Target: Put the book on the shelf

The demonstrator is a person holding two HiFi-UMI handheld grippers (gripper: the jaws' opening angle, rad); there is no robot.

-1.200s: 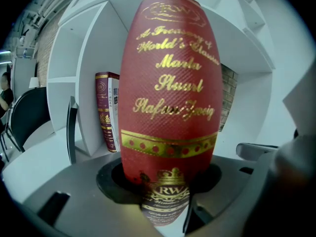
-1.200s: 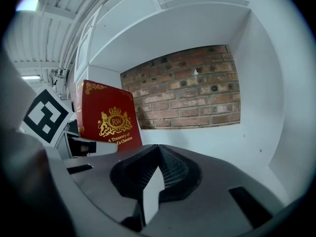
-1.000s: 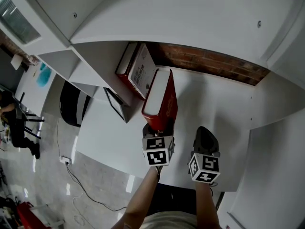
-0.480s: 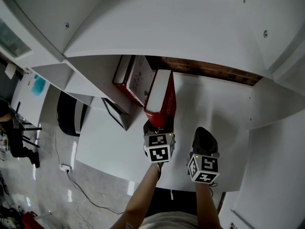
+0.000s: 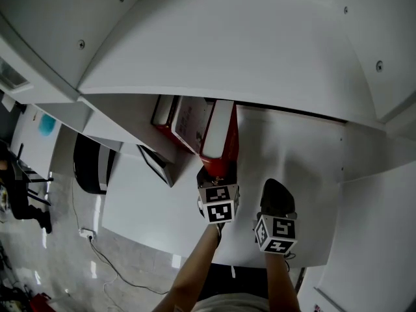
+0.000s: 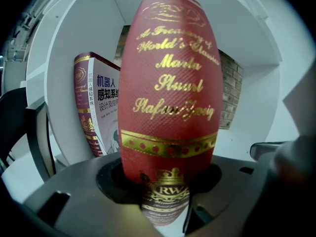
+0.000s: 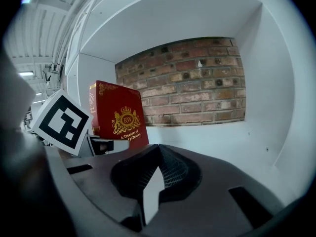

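Left gripper (image 6: 165,201) was clamped on the lower near end of the red book's (image 6: 170,93) spine, with the jaws set wide across its thickness.

1. Shelf (image 5: 292,148): a white compartment closed at the far side by a brick wall (image 7: 197,83). The floor to the right of the books was bare.
2. Leaning book (image 5: 188,119): it stood at the left of the compartment and tilted to the left.
3. Red book: it stood upright inside the compartment, spine toward the near edge, just right of the leaning book. No view showed whether the two covers touched. No view showed whether the lower edge was seated on the shelf floor.
4. Right gripper (image 7: 150,191): its jaws were together with nothing between them. It hung over the near right part of the shelf floor, apart from both books.

Fault conditions, as judged from this state:
- Release before the lower edge was seated would probably let the red book drop and topple to the right, where nothing stood to support it.
- Further travel to the left could press on the leaning book and slide its base outward.
- The grip sat low on a tall volume, so any twist of the hand could swing the top off vertical.
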